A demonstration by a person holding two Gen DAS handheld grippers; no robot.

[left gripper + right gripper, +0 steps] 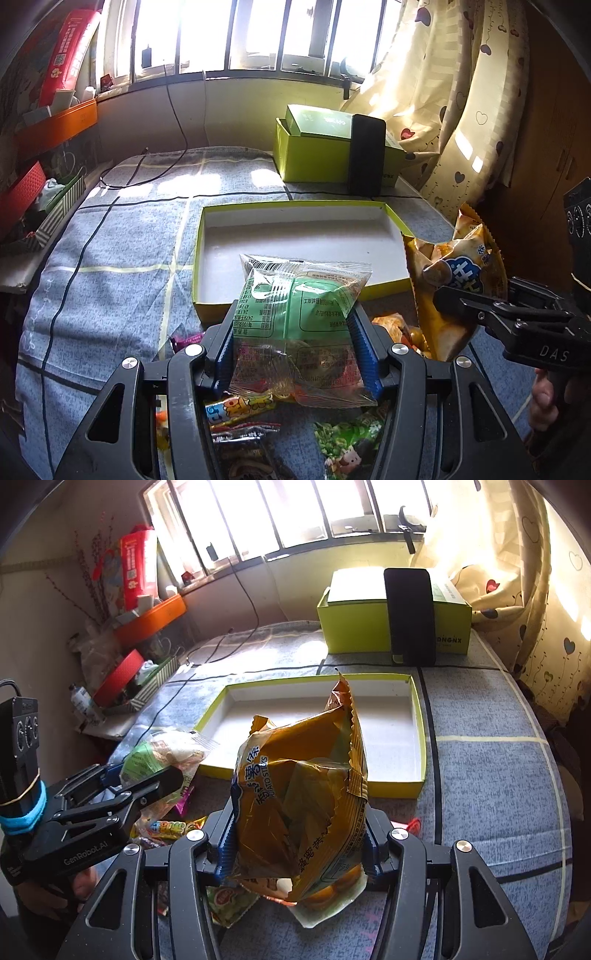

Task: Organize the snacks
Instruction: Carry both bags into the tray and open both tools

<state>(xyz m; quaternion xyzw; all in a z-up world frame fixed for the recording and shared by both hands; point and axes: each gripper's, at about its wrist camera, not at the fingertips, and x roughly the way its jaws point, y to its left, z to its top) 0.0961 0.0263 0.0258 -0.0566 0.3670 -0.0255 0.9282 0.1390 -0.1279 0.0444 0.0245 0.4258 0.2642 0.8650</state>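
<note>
My left gripper [293,332] is shut on a clear packet with a green pastry [299,317], held above the snack pile near the front edge of a shallow yellow-green tray [295,206]. My right gripper [297,834] is shut on an orange potato-stick bag [299,786], held upright in front of the same tray [417,738]. The tray's white inside is bare. The orange bag [458,280] shows at the right of the left wrist view, the green packet [159,757] at the left of the right wrist view.
Loose snack packets [243,413] lie under the grippers on the grey checked cloth [110,266]. A green box with a black phone [365,155] leaning on it stands behind the tray. Cables cross the cloth. Cluttered shelves [44,122] are at the left, a curtain [461,92] at the right.
</note>
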